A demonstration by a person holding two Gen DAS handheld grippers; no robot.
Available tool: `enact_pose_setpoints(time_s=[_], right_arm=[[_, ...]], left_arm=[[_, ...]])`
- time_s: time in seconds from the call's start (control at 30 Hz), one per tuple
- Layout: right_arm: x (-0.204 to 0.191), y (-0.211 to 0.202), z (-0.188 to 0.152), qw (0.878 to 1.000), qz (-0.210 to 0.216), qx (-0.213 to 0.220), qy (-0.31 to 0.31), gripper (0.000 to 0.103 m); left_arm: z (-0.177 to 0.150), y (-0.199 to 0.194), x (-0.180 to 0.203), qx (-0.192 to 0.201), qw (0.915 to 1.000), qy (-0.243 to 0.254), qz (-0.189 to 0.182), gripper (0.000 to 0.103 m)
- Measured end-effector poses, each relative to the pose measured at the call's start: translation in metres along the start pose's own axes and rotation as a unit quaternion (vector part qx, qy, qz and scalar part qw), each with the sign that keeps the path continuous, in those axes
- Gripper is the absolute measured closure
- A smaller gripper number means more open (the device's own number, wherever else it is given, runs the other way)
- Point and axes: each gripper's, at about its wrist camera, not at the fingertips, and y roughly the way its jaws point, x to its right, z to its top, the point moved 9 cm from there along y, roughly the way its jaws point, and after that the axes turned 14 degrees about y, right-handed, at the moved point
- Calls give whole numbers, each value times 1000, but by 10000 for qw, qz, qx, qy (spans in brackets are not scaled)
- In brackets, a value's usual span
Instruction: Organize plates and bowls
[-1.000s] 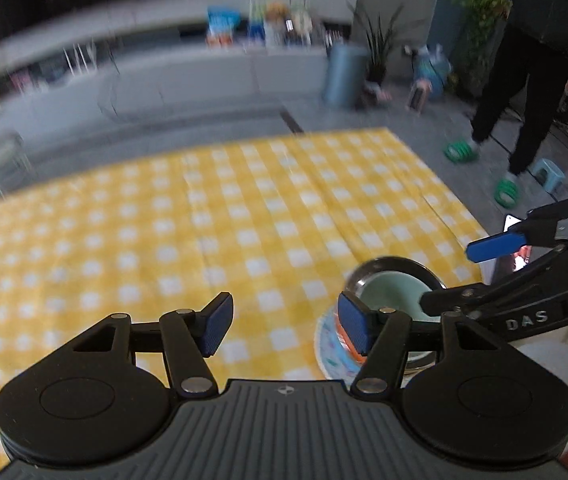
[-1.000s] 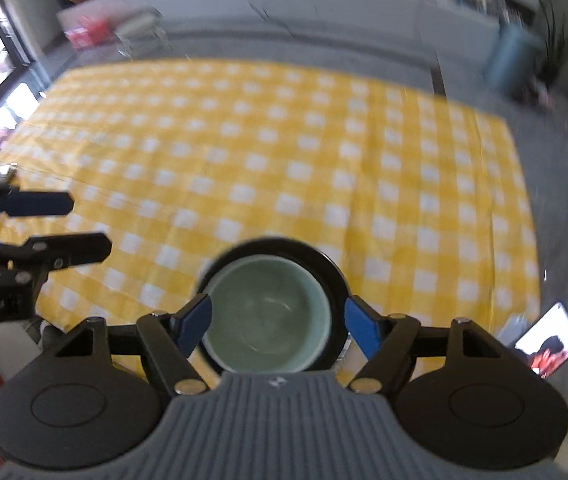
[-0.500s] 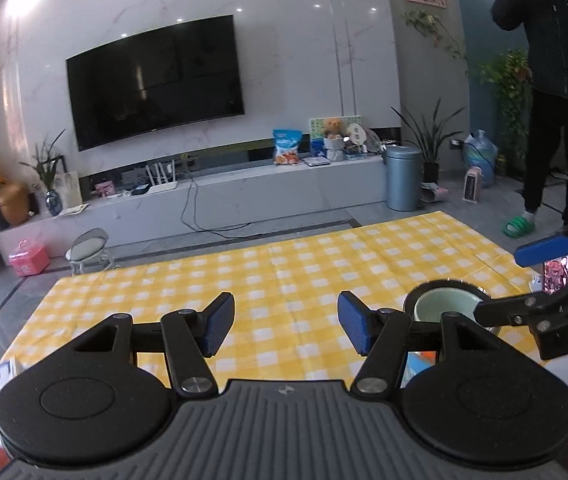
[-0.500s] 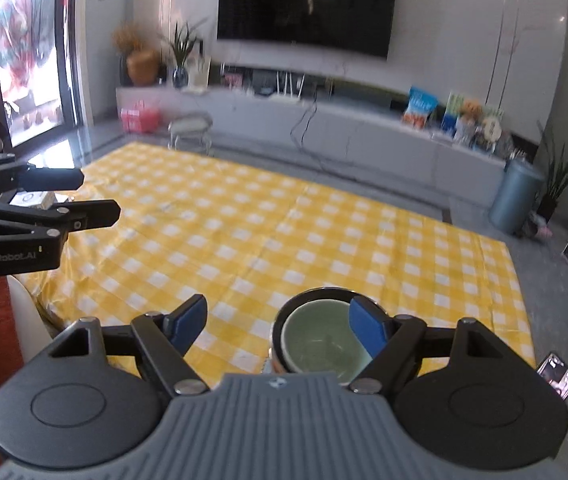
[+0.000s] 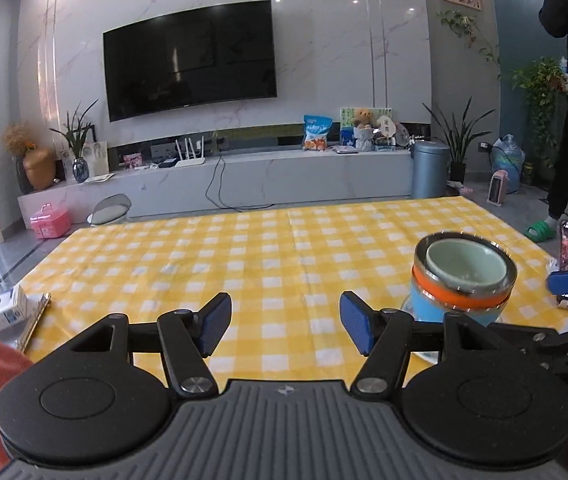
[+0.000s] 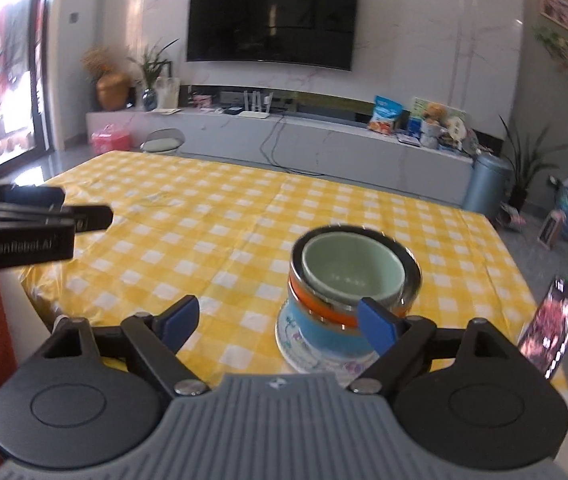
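One stack of nested dishes (image 6: 347, 300) near the right front edge of the surface (image 5: 264, 264), on a glossy yellow-and-white checked cloth, creased down the middle. Counted from the top: one smooth pale-green ceramic bowl (image 6: 349, 270), round and deep; one shiny steel bowl around it, only the rim showing; one orange band of a rim; one blue bowl with straight sides; one flat printed plate (image 6: 315, 354) at the bottom. Possibly more pieces between, too blurred to count.

Two claws, black plastic with flat blue pads. Left claw (image 5: 282, 326) spread and opening, nothing between the pads, the stack just to its right. Right claw (image 6: 280, 320) spread and opening, empty, its right pad in front of the stack; touching or not, hard to tell.

One phone (image 6: 551, 332) lit, propped at the right edge.
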Motion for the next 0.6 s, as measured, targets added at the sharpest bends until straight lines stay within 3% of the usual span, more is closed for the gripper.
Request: enact_pose_setpoints(time_s=[0.37,0.6], right_arm=[[17,9,-21,9992,-275,-52,294,14],[21,17,-24,9984,-354,-193,398,14]], left_arm=[[-22,11,19,-312,9985,437,130,21],[-34,16,17,-564,9975,415,119,20]])
